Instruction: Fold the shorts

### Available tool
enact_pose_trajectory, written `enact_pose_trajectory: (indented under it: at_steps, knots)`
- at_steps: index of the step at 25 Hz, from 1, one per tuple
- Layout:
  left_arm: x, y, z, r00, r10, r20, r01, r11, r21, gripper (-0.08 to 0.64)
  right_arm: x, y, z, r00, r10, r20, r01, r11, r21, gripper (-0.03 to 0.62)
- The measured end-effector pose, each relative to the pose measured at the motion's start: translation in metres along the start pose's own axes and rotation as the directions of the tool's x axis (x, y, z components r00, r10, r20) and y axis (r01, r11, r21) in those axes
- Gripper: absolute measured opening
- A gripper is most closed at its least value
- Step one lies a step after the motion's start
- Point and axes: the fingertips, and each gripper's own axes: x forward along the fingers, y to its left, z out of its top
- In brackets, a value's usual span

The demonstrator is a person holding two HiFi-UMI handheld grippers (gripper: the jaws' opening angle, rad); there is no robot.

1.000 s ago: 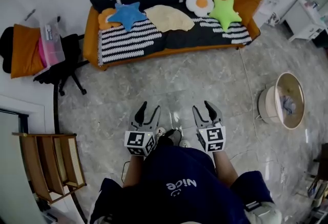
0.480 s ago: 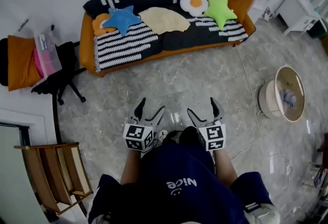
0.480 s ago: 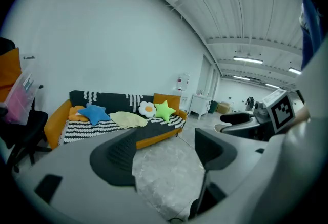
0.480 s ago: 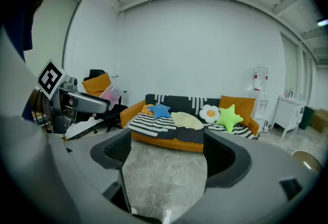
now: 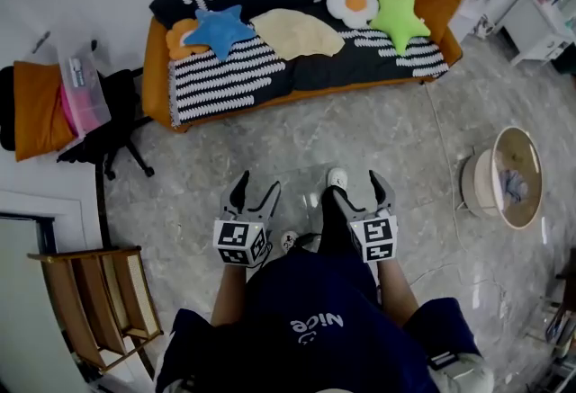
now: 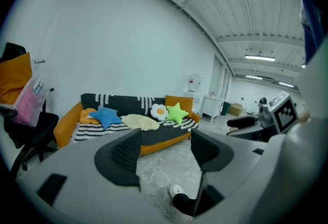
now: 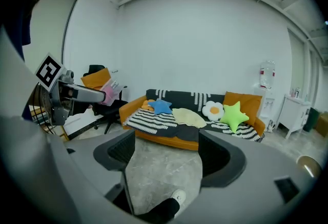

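A pale yellow cloth, which looks like the shorts (image 5: 297, 33), lies spread on the sofa seat between the cushions; it also shows as the shorts (image 6: 139, 122) and the shorts (image 7: 188, 117). Both grippers hang in the air over the floor, well short of the sofa. My left gripper (image 5: 256, 193) is open and my right gripper (image 5: 360, 196) is open. The jaws of both have just been closing a little from their widest, with nothing between them. The left gripper (image 6: 165, 152) and the right gripper (image 7: 164, 159) point at the sofa.
The orange sofa (image 5: 160, 67) carries a striped blanket, a blue star cushion (image 5: 219, 25), a flower cushion (image 5: 351, 0) and a green star cushion (image 5: 396, 18). An office chair (image 5: 99, 121) stands at the left, a wooden rack (image 5: 85, 292) at the lower left, a round basket (image 5: 504, 175) at the right. The person's shoe (image 5: 337, 177) is on the marble floor.
Both grippers' jaws stand wider apart than a second ago, slightly narrower than half a second ago. The person's leg and white shoe have stepped forward between the grippers.
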Motion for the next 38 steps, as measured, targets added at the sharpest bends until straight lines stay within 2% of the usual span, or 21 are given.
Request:
enact_pose_trajectory:
  at_steps: [3, 7, 10, 17, 22, 30, 38]
  knots:
    - [0.031, 0.005, 0.012, 0.999, 0.034, -0.002, -0.034, 0.999, 0.007, 0.294, 0.034, -0.027, 0.01, 0.999, 0.037, -0.008, -0.037, 0.999, -0.015, 0.368]
    - [0.08, 0.014, 0.03, 0.996, 0.088, -0.013, -0.088, 0.996, -0.02, 0.27, 0.086, -0.066, 0.032, 0.995, 0.098, -0.021, -0.099, 0.994, -0.042, 0.356]
    - [0.12, 0.019, 0.044, 0.992, 0.122, -0.038, -0.124, 0.991, -0.04, 0.224, 0.124, -0.095, 0.054, 0.989, 0.145, -0.026, -0.146, 0.988, -0.052, 0.346]
    - [0.212, 0.011, 0.083, 0.985, 0.166, -0.04, -0.168, 0.984, -0.057, 0.224, 0.181, -0.165, 0.086, 0.972, 0.231, -0.054, -0.235, 0.965, -0.116, 0.309]
    - [0.256, 0.002, 0.099, 0.981, 0.19, -0.033, -0.191, 0.979, -0.066, 0.224, 0.202, -0.203, 0.089, 0.966, 0.247, -0.079, -0.255, 0.961, -0.111, 0.276]
    - [0.289, 0.005, 0.104, 0.975, 0.215, -0.055, -0.219, 0.973, -0.074, 0.219, 0.219, -0.222, 0.084, 0.955, 0.269, -0.128, -0.283, 0.953, -0.106, 0.267]
    - [0.32, 0.027, 0.092, 0.979, 0.177, -0.102, -0.181, 0.983, -0.033, 0.213, 0.246, -0.235, 0.09, 0.967, 0.218, -0.132, -0.23, 0.97, -0.081, 0.261]
